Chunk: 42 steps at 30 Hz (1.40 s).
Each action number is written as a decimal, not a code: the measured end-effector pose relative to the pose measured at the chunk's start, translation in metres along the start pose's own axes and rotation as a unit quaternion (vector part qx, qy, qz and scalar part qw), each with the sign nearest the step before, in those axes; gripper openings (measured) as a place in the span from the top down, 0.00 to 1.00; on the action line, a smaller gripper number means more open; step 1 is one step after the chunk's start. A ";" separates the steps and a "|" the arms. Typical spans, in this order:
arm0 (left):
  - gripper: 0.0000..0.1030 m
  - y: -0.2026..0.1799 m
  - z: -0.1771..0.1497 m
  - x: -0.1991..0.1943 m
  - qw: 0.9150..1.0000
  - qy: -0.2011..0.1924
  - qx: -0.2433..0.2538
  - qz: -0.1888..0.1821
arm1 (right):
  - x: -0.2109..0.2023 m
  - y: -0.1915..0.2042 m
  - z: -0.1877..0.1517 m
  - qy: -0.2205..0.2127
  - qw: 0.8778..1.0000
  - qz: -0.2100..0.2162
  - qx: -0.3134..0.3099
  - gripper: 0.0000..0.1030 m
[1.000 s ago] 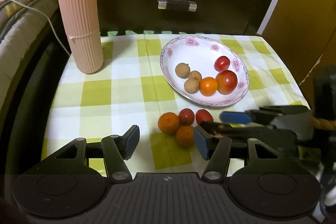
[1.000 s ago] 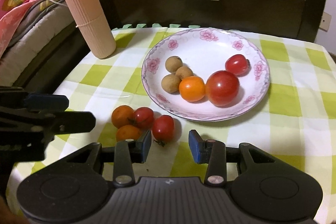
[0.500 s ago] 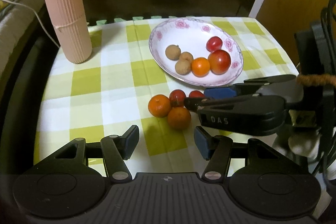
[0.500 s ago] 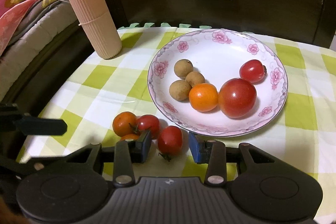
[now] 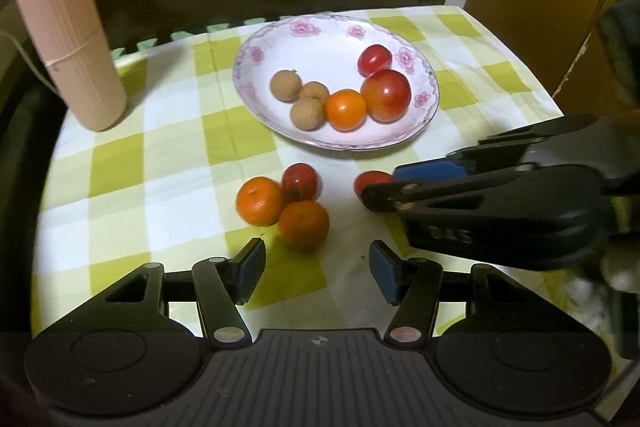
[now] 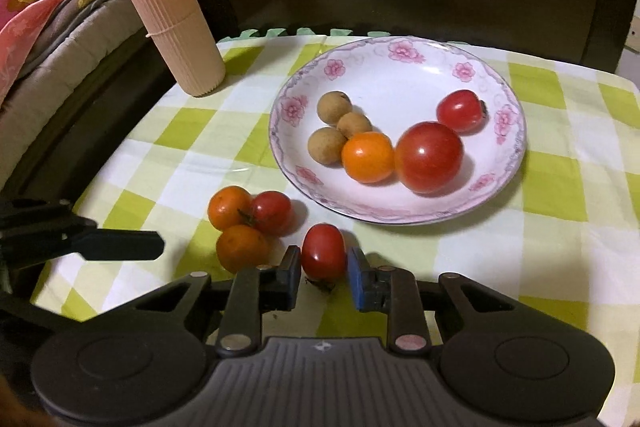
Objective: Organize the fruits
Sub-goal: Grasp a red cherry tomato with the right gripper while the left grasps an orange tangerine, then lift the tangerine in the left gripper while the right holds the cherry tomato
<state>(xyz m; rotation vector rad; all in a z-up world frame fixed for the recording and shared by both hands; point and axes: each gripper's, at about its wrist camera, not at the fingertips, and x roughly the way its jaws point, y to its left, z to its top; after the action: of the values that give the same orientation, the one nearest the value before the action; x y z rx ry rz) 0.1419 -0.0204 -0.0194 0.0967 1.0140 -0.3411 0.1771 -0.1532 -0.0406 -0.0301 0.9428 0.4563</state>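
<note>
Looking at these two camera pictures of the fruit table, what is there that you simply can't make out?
- Left wrist view: most of the small tomato, hidden by the right gripper.
- Right wrist view: the lower orange, partly behind the gripper's finger.
- Both views: the table's near edge, covered by gripper bodies.

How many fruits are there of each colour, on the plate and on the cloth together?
Red: 4, one in the right claw
Orange: 3, one on the plate
Brown: 3, all on the plate, e.g.
Total: 10
</note>
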 end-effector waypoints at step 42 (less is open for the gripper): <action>0.61 0.000 -0.029 -0.012 1.000 0.020 -0.012 0.010 | -0.042 -0.002 -0.019 0.000 1.000 0.000 -0.003 0.69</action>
<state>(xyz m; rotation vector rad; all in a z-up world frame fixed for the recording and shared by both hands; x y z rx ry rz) 0.1128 -0.0113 -0.0248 0.0912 1.0558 -0.3102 0.1424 -0.1748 -0.0187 -0.0359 0.9407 0.4585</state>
